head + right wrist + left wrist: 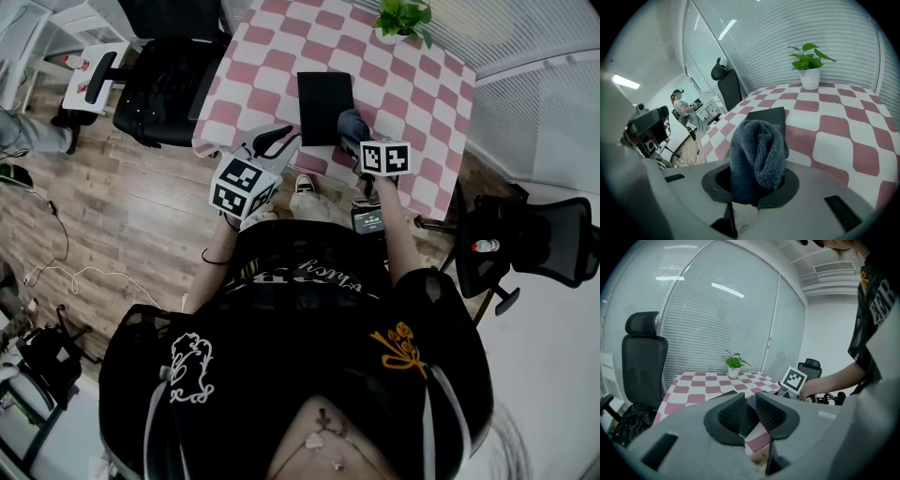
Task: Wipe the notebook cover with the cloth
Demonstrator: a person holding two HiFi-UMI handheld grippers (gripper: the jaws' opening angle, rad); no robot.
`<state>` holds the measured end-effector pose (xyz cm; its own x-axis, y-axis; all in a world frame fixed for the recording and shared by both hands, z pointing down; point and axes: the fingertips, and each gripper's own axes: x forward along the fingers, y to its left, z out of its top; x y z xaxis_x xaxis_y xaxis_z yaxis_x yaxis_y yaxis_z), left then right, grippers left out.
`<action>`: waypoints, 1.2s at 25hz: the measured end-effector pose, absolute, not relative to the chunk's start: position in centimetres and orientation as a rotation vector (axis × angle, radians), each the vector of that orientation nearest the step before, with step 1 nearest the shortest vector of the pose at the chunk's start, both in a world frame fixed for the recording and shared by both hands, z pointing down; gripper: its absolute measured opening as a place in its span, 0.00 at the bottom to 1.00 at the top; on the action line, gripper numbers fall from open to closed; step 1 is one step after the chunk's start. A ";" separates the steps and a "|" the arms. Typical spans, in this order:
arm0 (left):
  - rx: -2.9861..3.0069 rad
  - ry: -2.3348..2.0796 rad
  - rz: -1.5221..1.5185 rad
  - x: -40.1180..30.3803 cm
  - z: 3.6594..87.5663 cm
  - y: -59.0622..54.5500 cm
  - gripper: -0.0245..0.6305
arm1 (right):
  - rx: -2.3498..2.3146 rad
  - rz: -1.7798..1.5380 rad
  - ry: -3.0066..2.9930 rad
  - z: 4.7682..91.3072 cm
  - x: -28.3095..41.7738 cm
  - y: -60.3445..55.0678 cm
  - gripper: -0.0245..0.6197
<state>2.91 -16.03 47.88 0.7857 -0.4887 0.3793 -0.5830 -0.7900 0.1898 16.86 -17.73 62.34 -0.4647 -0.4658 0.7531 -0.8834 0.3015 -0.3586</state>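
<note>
Closest in, the right gripper (757, 183) has its jaws clamped on a bunched grey cloth (757, 152), and the wad stands up out of the pads and pokes forward. Just past that wad lies the black notebook (767, 115), shut and flat on the checked table (843, 140). From above, the cloth sits at the notebook's near right corner, though I can't call whether it touches the cover or hangs just over it. At the notebook's near left corner is the left gripper (748, 409), jaws a narrow slit apart with nothing in them, off the cover. My read is that we're at the very start of the wipe, cloth poised at the edge. The next move wants the cloth pressed flat on the cover and drawn toward the far edge. The free gripper may need to pin the notebook so it doesn't skate. Count-up: one notebook, one cloth, two grippers, one potted plant (403, 19) beyond the notebook's far right corner. Add an office chair (161, 82) past the notebook's left side and a second past its right.
</note>
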 end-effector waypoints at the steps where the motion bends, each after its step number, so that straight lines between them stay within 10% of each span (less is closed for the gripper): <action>1: 2.680 -0.827 0.451 2.6 47.9 -15.8 0.16 | 1.199 1.051 -2.070 61.8 16.4 -17.6 0.15; 30: 2.706 -0.660 0.321 -7.8 46.9 -2.6 0.16 | 1.412 1.035 -2.246 51.8 3.1 -3.4 0.15</action>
